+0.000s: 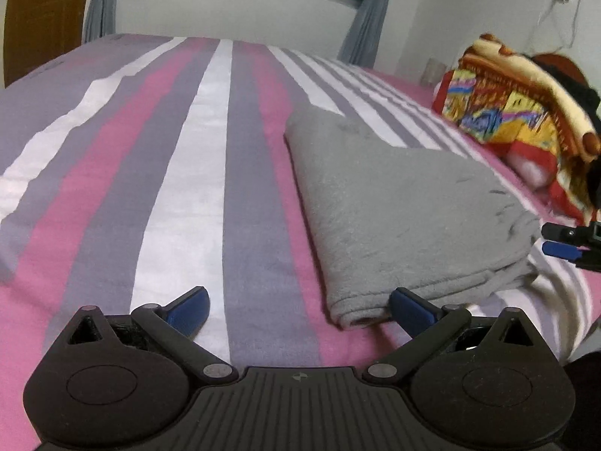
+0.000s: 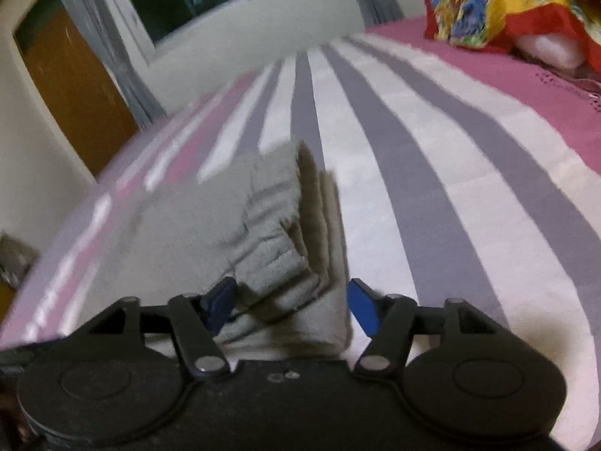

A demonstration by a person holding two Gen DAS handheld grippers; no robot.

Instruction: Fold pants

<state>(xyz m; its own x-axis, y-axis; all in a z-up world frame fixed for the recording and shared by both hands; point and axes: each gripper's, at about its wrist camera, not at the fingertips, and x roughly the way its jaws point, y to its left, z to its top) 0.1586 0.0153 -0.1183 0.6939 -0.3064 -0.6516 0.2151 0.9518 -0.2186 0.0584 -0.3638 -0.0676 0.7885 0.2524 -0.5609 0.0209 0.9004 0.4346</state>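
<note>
Grey fleece pants (image 1: 394, 206) lie folded into a thick rectangle on the striped bed sheet (image 1: 188, 150). My left gripper (image 1: 300, 300) stands wide open at the near short end; its right fingertip (image 1: 407, 302) rests against the folded edge and nothing is between the fingers. My right gripper (image 1: 552, 240) shows at the right edge, by the pants' ribbed end. In the right wrist view the pants (image 2: 263, 240) show stacked layers, and their near corner lies between the fingers of the right gripper (image 2: 291, 302). The left pad brushes the cloth, the right pad stands just clear.
A colourful red and yellow blanket (image 1: 507, 105) is heaped on the bed's right side, also close in the right wrist view (image 2: 507, 3). A window with grey curtains (image 1: 364, 18) and a wooden door (image 1: 41, 11) are beyond the bed. Striped sheet (image 2: 432, 188) stretches around the pants.
</note>
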